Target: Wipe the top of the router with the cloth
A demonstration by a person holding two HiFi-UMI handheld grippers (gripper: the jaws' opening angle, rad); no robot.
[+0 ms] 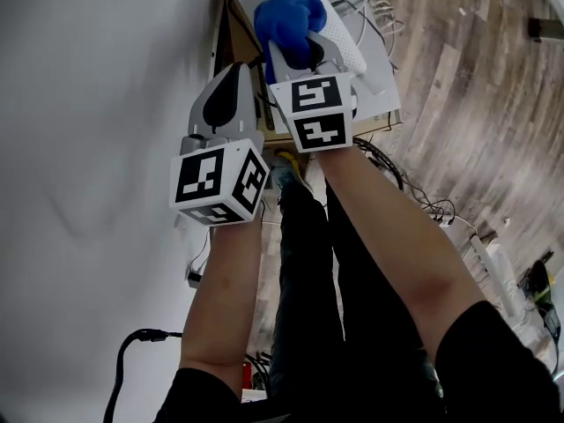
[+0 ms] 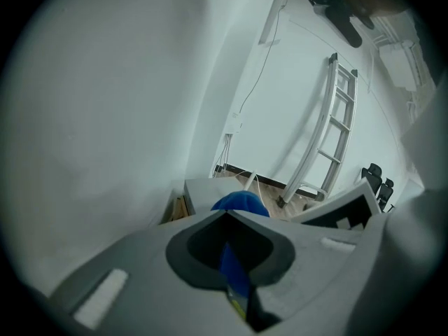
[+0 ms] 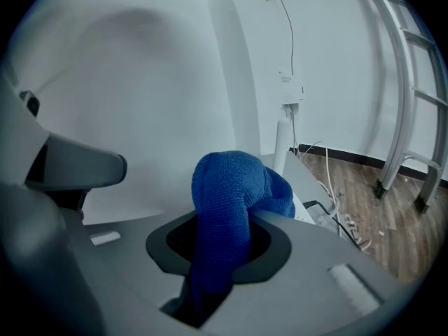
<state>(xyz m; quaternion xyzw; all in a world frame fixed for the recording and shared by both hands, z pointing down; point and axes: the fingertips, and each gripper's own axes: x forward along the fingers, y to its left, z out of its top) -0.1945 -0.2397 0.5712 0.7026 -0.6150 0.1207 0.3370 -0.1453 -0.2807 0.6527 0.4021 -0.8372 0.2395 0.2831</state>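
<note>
Above the router's (image 1: 351,53) wall-side edge, the right claw (image 1: 304,51) clamps the cloth (image 1: 286,18).

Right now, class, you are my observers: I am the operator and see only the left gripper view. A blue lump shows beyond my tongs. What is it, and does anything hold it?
Observer: It is the cloth, bunched up and clamped in the right gripper's tongs.
Operator: Where is it relative to the router?
Observer: In the head view it lies over part of the white router. I cannot confirm contact.
Operator: And my own gripper?
Observer: The left gripper hangs beside the right one, to its left, off the router.
</note>
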